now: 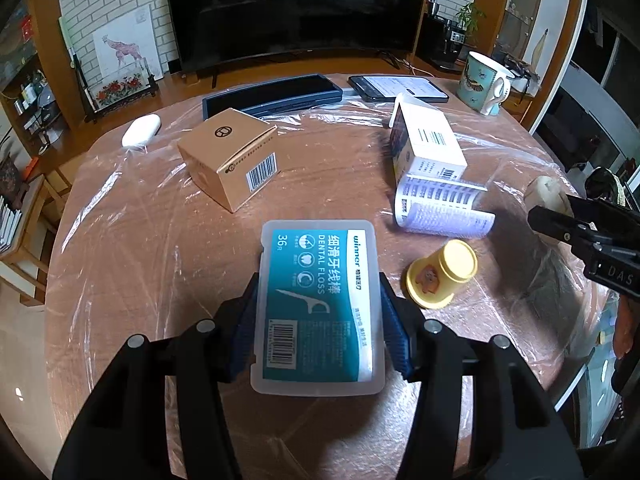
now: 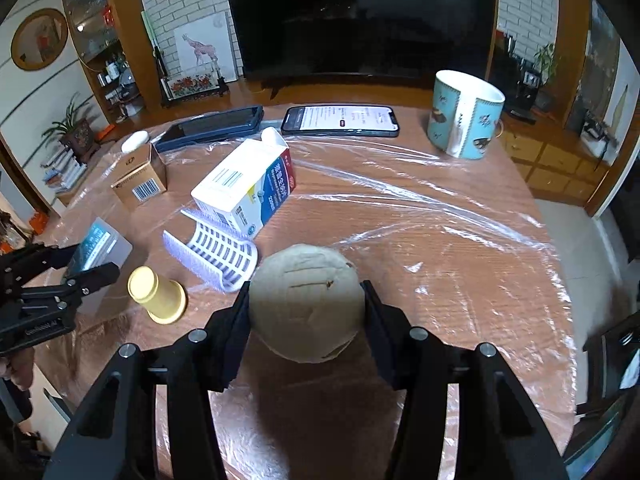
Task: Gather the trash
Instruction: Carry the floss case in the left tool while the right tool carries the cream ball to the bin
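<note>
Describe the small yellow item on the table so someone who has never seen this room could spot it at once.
Start at the round wooden table under clear plastic film, in front of the big dark TV. Near its front edge, beside the curled printed leaflet, lies a small yellow cup tipped on its side. It is the only yellow thing there.
</note>
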{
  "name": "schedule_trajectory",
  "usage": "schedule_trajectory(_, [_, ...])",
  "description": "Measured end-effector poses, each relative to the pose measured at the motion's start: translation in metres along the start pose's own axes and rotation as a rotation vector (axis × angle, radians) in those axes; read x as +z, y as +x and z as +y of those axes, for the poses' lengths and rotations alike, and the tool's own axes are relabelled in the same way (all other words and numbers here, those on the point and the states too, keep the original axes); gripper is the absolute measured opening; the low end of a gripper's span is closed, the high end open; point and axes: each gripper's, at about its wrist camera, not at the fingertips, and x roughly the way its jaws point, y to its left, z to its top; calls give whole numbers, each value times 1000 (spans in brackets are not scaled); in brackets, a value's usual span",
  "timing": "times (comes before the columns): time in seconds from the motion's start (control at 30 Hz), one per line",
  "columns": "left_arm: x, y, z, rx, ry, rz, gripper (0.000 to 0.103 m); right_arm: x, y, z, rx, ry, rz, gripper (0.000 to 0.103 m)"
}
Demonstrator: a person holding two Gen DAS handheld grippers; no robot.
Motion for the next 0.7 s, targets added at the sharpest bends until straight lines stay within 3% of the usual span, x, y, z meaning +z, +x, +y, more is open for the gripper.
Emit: schedule_trajectory(0.7, [-33,-30,-33,32,27,-14,55,-31,-35,9,-33,-72,-30,52])
